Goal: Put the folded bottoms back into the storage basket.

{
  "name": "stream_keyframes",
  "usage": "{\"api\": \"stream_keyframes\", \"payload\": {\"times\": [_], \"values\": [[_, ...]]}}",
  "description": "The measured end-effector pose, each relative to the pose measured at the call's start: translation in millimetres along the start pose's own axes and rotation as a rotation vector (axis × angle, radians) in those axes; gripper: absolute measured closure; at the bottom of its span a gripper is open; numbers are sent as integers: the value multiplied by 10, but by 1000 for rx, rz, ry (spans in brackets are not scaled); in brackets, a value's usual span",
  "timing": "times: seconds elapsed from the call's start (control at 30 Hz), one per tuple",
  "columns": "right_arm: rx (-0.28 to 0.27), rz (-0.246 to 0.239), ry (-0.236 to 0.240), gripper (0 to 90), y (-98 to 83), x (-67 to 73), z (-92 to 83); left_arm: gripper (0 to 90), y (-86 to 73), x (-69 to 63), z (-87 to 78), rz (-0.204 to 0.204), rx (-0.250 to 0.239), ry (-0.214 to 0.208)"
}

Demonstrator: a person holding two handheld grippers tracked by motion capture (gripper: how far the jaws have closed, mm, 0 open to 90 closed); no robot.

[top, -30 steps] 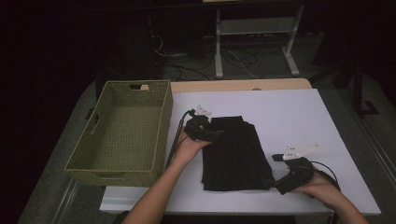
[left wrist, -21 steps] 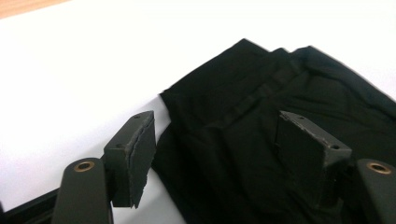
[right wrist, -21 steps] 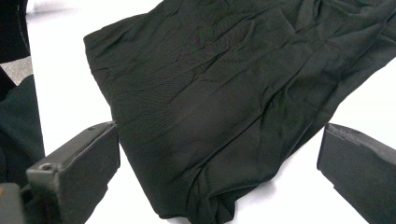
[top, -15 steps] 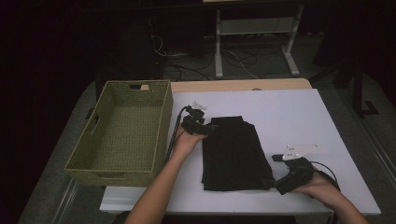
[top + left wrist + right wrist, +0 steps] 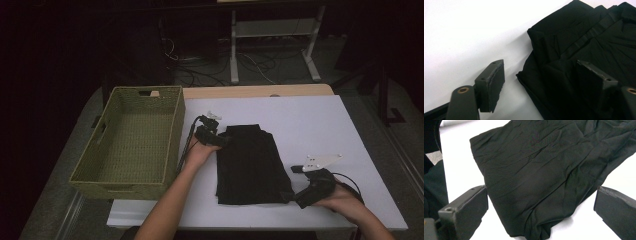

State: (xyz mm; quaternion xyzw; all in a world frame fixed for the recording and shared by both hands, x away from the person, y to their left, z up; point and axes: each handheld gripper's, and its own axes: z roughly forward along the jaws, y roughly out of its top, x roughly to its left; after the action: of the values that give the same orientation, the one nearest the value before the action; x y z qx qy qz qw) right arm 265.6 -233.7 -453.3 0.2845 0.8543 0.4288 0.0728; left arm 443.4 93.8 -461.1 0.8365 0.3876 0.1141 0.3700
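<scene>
the white desk (image 5: 320, 125) carries everything, and a strip of bare wood shows along its far edge. the woven green basket (image 5: 131, 145) stands at the desk's left edge, hanging partly over it, open side up.

the folded black garment (image 5: 250, 162) lies flat near the middle of the desk, running from about mid-depth down close to the near edge, well apart from the right edge and just beside the basket's right wall. in the left gripper view its layered folds and a seam band show at the corner nearest the jaws (image 5: 579, 50); in the right gripper view its creased near corner (image 5: 541, 177) sits between the two jaws.

the left gripper (image 5: 216, 139) is at the garment's far left corner, held in the person's left hand (image 5: 197, 154). its jaws stand apart, one over bare desk and one over the cloth, and they have just been opening a little with the garment's edge between them, not pinched.

the right gripper (image 5: 300, 196) rests at the garment's near right corner, by the desk's near edge. its jaws are spread wide around the cloth corner without pressing on it.
</scene>
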Motion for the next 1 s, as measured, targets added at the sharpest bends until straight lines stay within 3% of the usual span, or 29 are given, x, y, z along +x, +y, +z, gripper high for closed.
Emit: {"api": "stream_keyframes", "payload": {"times": [0.3,0.43,0.67,0.83,1.0], "values": [[-3,-1,-1,0,3,11,-4,401,-3,-26,-11,25,5,-33],[-2,-3,-1,0,6,11,-2,518,-1,-46,-6,25,2,-54],[-3,-1,-10,0,10,31,-6,740,1,-100,22,31,7,-137],[-10,31,-41,0,-6,67,-45,782,-2,-100,24,26,7,-147],[23,49,-53,30,-113,144,-29,790,-2,-105,22,27,7,-145]]}}
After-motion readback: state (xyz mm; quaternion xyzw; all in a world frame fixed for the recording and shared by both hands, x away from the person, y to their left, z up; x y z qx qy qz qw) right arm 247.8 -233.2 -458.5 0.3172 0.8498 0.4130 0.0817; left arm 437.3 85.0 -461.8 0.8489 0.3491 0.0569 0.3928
